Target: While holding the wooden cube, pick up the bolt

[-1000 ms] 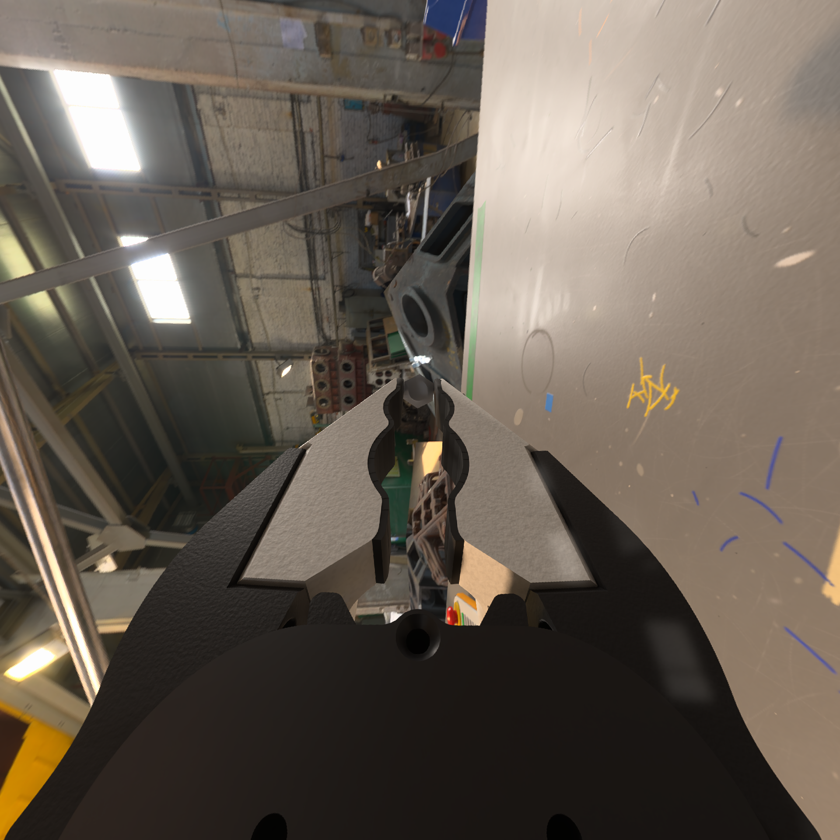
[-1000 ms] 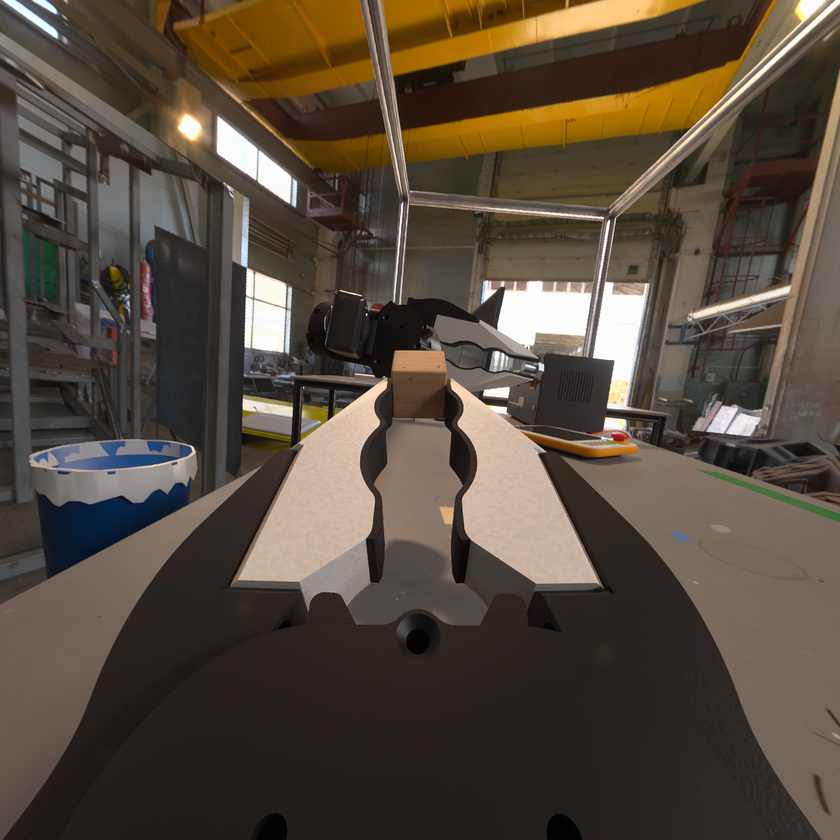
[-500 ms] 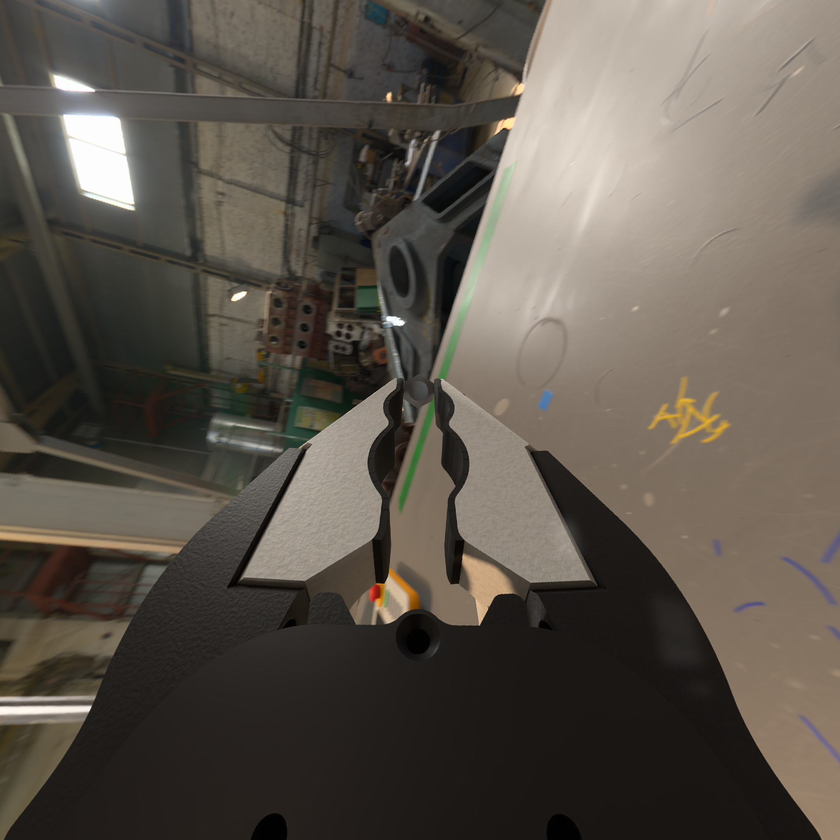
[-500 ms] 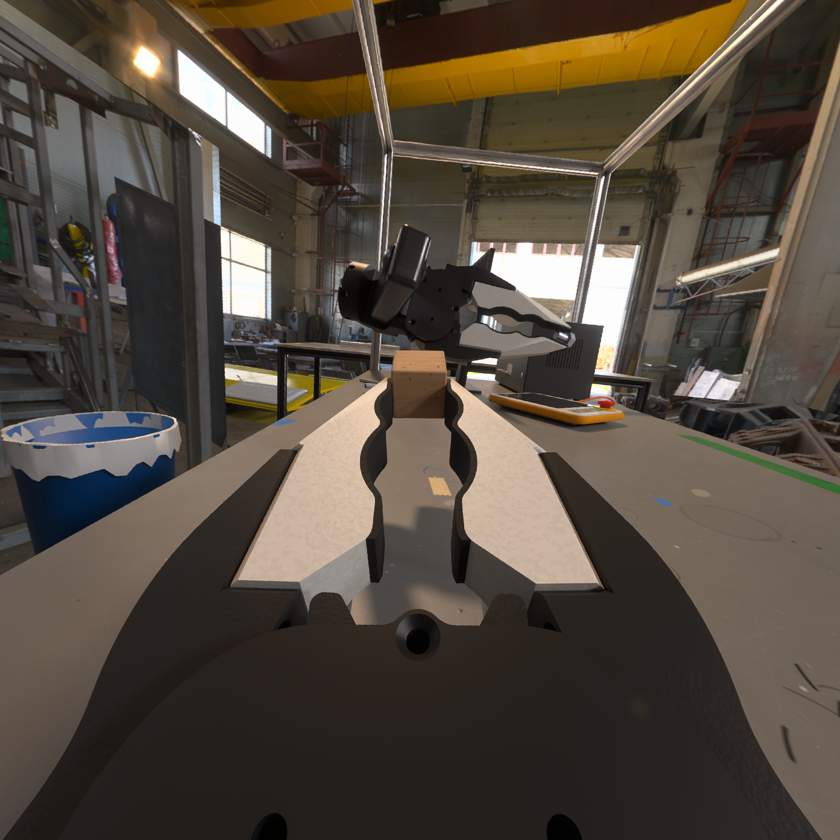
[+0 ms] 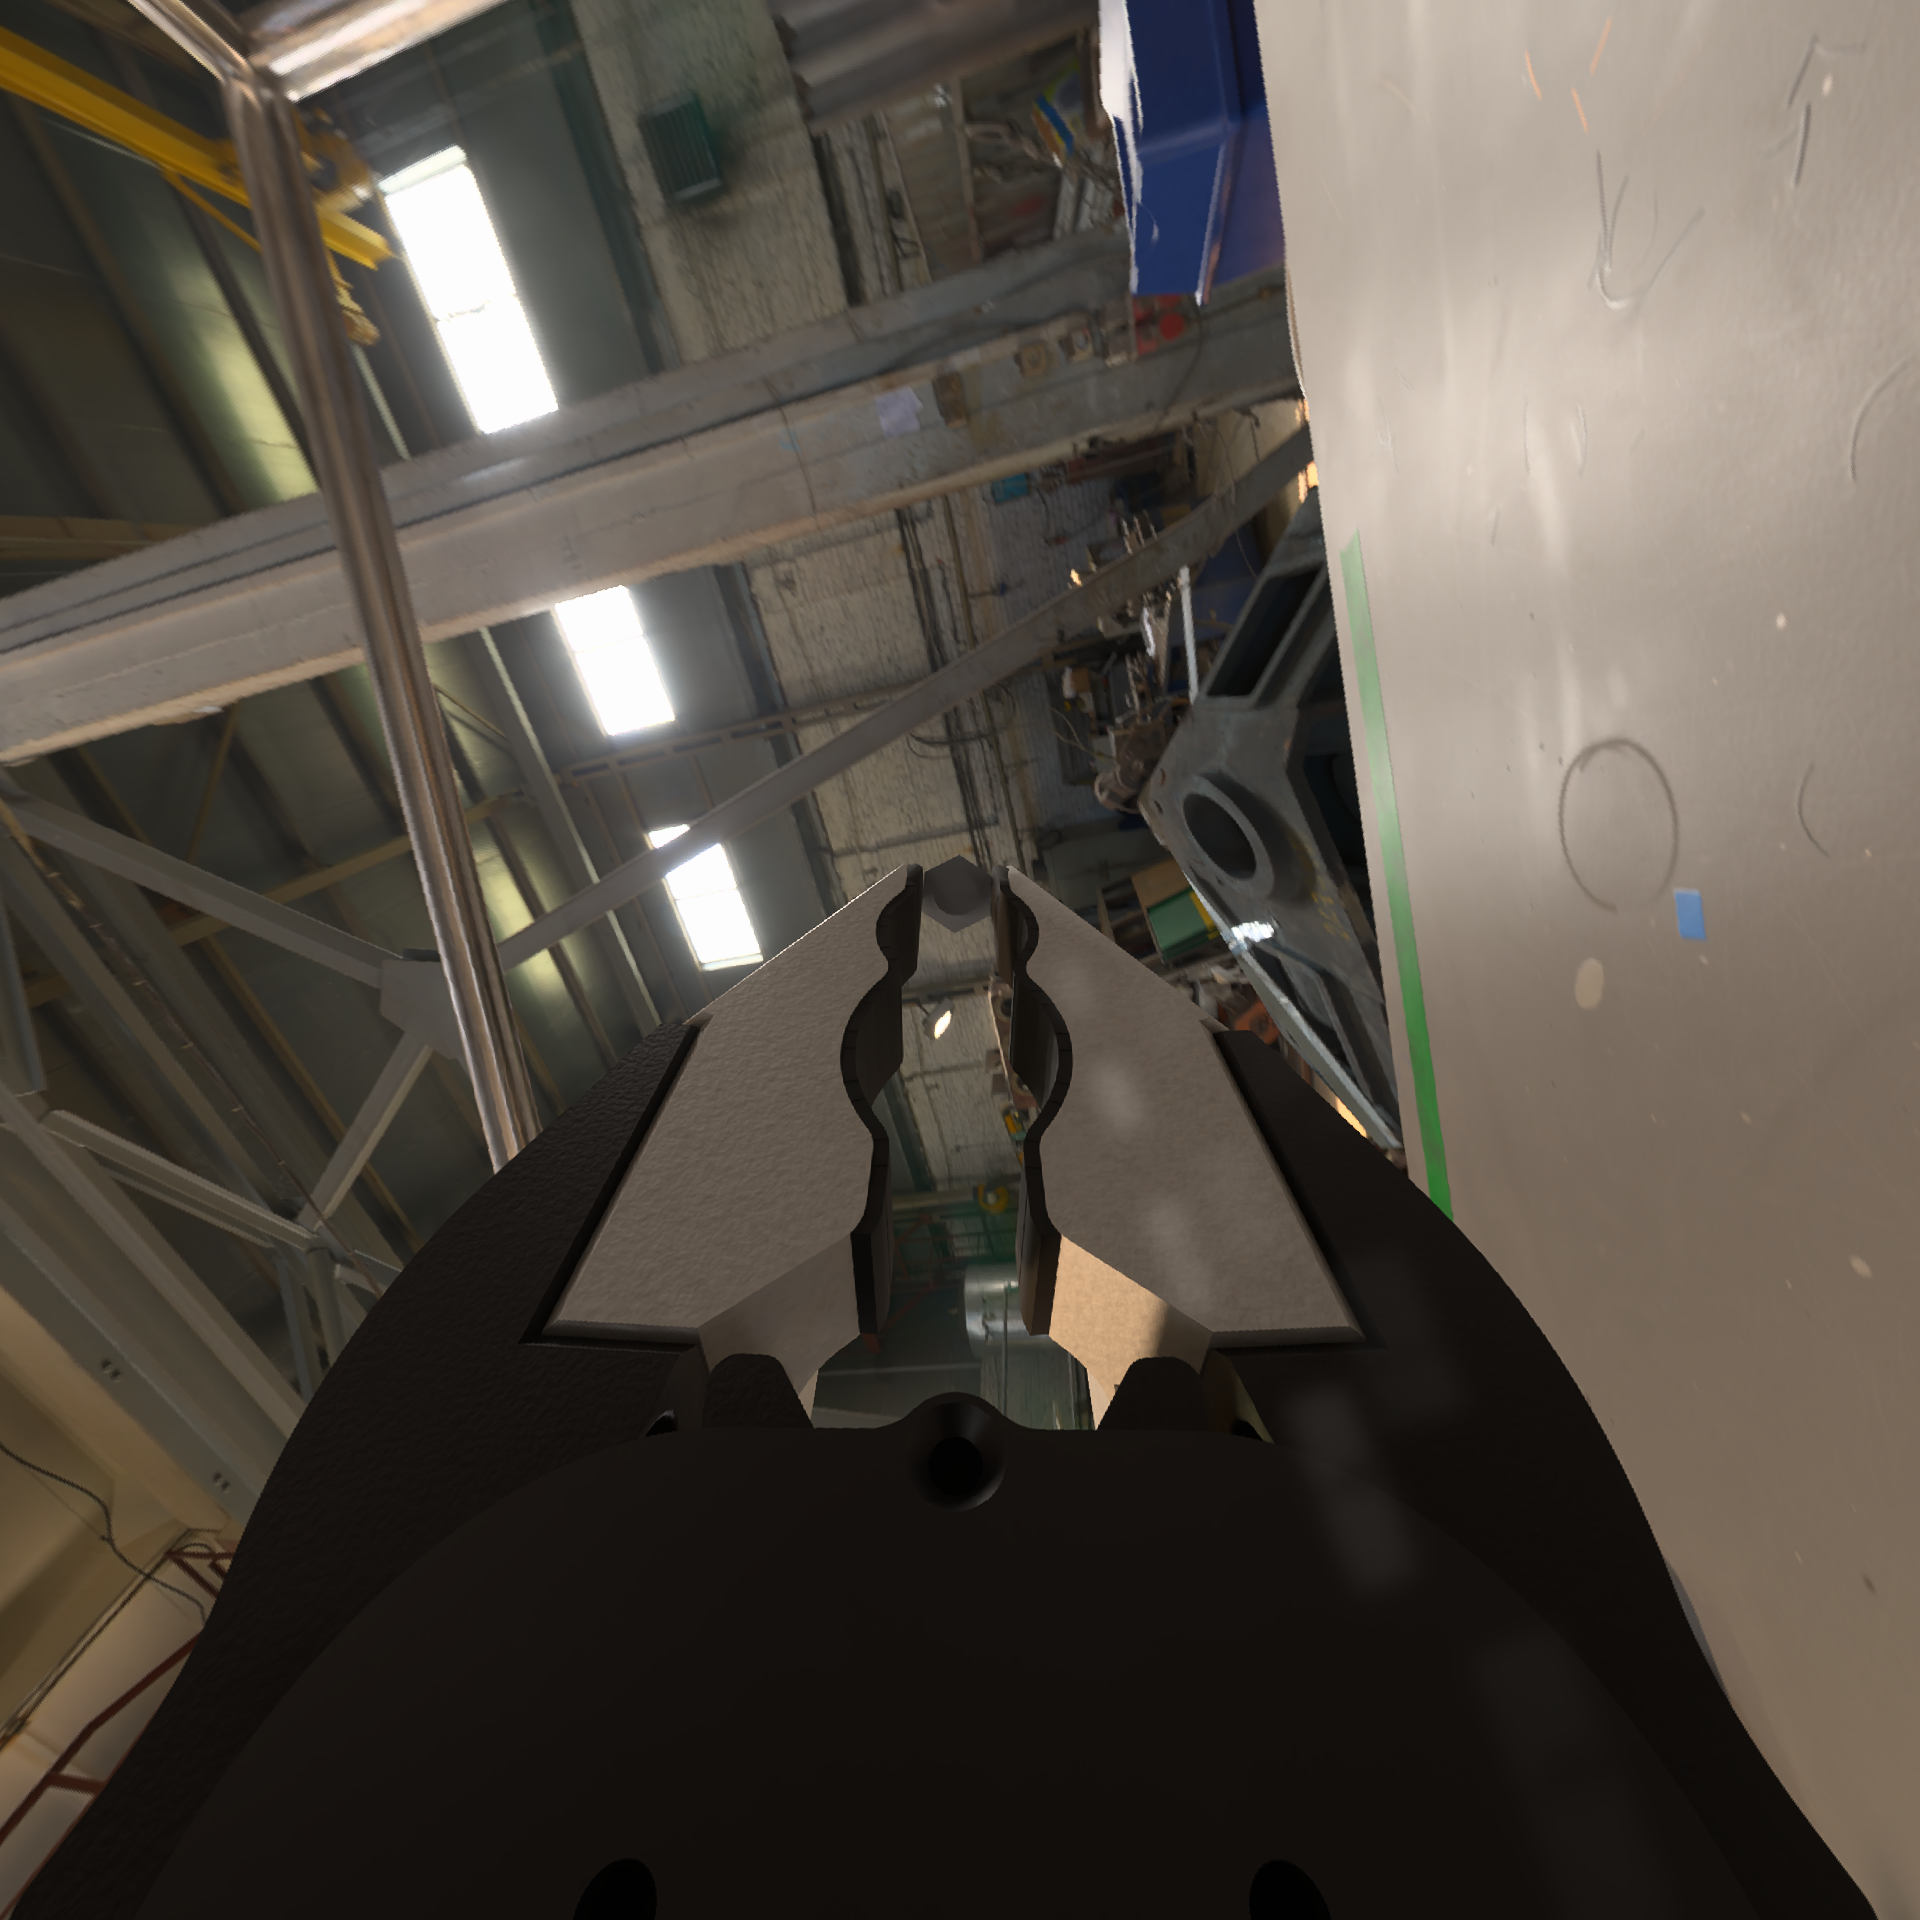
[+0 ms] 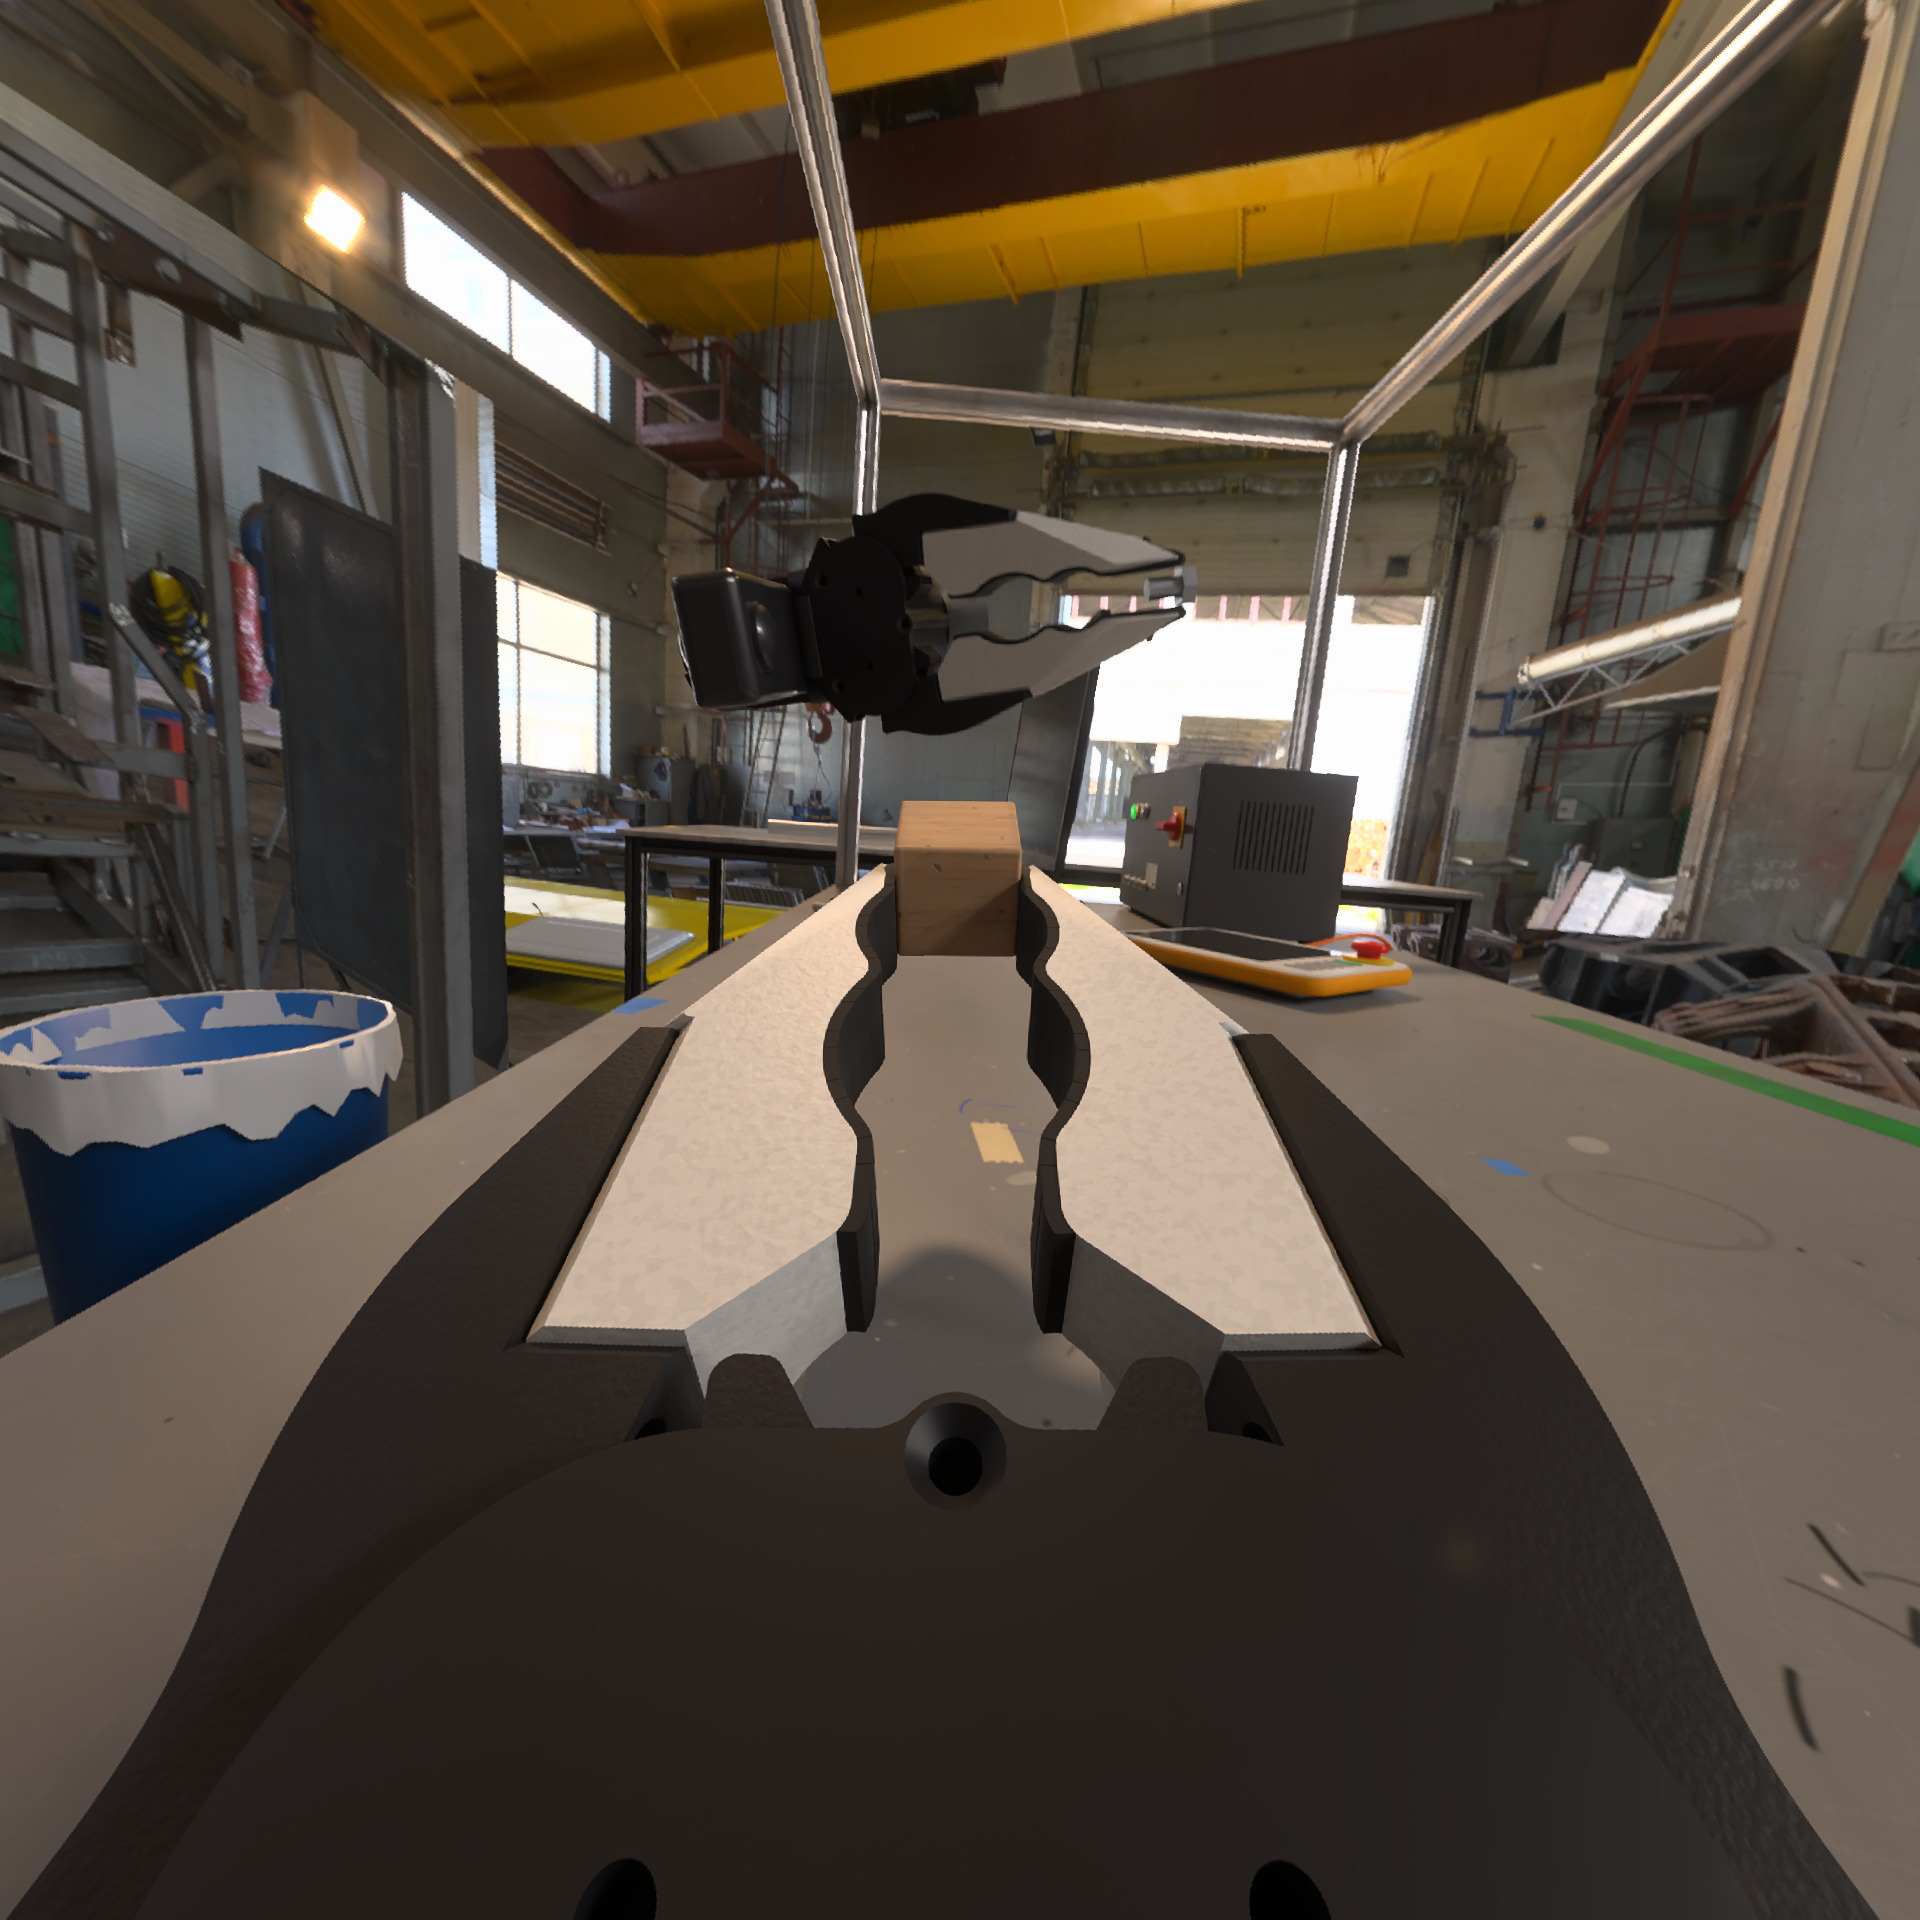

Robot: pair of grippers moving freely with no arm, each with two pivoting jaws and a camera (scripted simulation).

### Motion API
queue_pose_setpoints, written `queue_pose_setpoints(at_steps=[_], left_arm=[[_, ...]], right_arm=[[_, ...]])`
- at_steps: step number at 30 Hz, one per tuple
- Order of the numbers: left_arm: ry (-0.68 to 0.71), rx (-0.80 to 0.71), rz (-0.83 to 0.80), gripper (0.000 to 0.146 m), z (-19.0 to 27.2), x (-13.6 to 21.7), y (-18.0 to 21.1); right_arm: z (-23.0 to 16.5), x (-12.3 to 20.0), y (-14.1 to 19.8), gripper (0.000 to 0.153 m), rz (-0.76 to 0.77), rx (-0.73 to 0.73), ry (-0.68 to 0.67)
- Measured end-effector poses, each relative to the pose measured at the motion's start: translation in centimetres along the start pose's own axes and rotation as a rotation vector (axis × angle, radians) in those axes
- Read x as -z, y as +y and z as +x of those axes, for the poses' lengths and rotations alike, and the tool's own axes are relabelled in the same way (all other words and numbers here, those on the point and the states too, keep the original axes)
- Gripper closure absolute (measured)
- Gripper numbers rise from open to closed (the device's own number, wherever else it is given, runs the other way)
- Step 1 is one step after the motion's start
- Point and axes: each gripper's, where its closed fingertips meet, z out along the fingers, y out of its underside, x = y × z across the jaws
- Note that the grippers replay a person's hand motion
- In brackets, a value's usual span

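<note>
My right gripper [image 6: 956, 883] is shut on a light wooden cube [image 6: 956, 878] at its fingertips, held level a little above the grey table [image 6: 1558, 1299]. My left gripper [image 5: 961, 894] is shut on a small grey metal bolt [image 5: 958, 891] between its tips. In the right wrist view the left gripper [image 6: 1169, 594] hangs high above the table beyond the cube, rolled on its side and pointing right, with the bolt [image 6: 1166, 588] sticking out at its tips. The left wrist view is rolled, so the table [image 5: 1662, 831] fills its right side.
A blue bucket with a white rim [image 6: 197, 1122] stands left of the table. A yellow handheld pendant [image 6: 1273, 961] and a dark grey control box [image 6: 1236, 847] sit at the far end. A green tape line [image 6: 1714, 1081] runs along the right side. A metal frame [image 6: 831, 208] rises overhead.
The left gripper has risen higher above the table with the bolt and levelled out, pointing right. The right gripper has kept hold of the cube and barely moved.
</note>
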Motion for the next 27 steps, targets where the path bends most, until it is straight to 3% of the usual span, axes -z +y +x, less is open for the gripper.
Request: queue_pose_setpoints(at_steps=[9,13,17,21,27], left_arm=[[0.214,0.106,-0.181,0.133,5.9,-0.4,1.9],[0.219,0.2,-0.215,0.133,7.7,-1.3,2.6],[0.248,0.486,-0.134,0.133,7.3,-1.6,4.2],[0.24,0.348,-0.378,0.133,8.2,-1.3,8.7],[0.31,0.465,-0.503,0.133,10.7,-0.7,11.5]], right_arm=[[-0.4,0.8,-1.6,0.131,0.102,0.004,-0.017],[-0.1,0.7,-1.0,0.131,0.057,0.017,0.011],[-0.3,0.4,-0.3,0.131,0.011,0.009,-0.013],[-0.3,0.2,0.1,0.131,-0.01,0.009,-0.017],[-0.4,0.0,0.3,0.131,-0.019,0.007,-0.026]])
